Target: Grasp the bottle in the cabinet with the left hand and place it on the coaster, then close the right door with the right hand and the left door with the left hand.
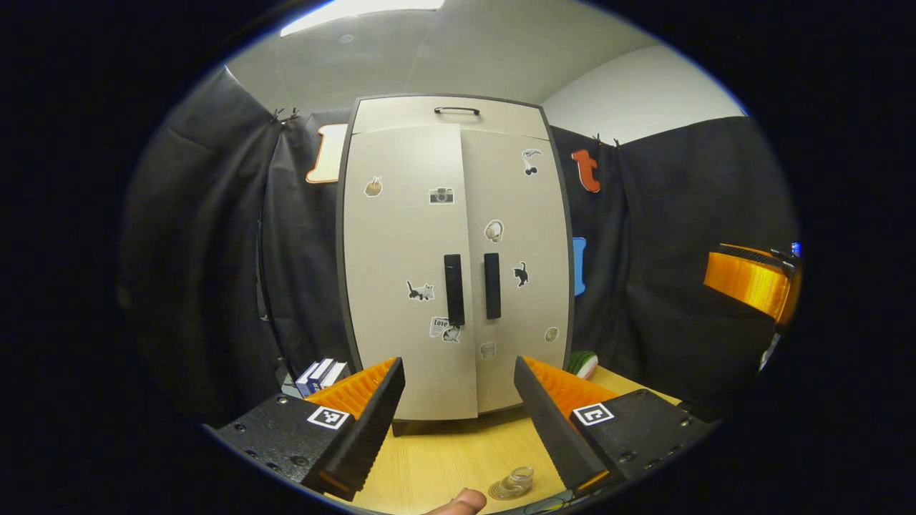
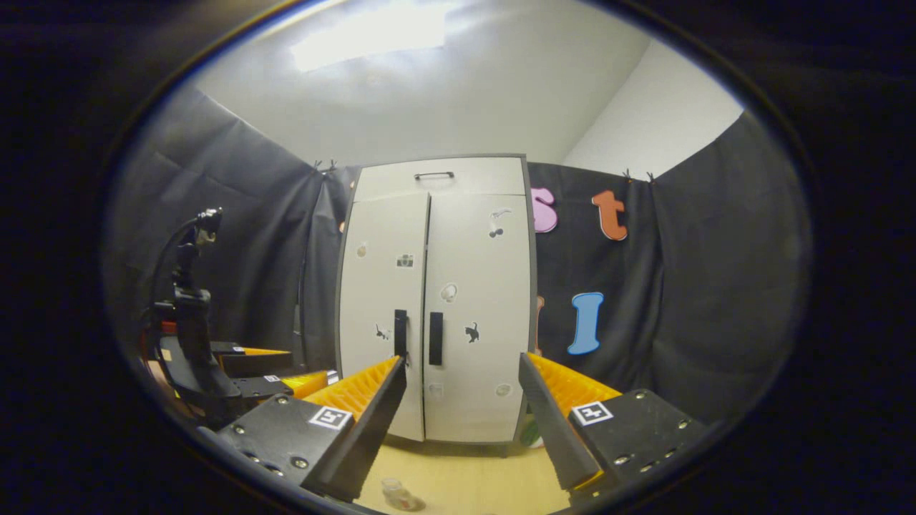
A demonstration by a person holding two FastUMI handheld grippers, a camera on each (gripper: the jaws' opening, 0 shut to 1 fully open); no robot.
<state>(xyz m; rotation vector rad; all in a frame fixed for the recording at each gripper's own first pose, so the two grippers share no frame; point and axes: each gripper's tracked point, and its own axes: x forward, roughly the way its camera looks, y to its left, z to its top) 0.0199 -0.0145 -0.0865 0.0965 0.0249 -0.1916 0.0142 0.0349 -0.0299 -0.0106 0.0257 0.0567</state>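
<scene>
The beige cabinet stands at the back of the wooden table, both sticker-covered doors against its front; the left door's lower edge sits slightly forward of the right one. Two dark handles meet at the middle. A small clear bottle stands upright on a round coaster near the table's front, between the cabinet and me. My left gripper is open and holds nothing. In the right gripper view, the cabinet is farther off, the bottle stands low in front, and my right gripper is open, holding nothing.
Blue and white books lie left of the cabinet, and a green striped object lies to its right. A fingertip shows at the bottom edge. The other gripper hangs at far right. The left gripper shows at left.
</scene>
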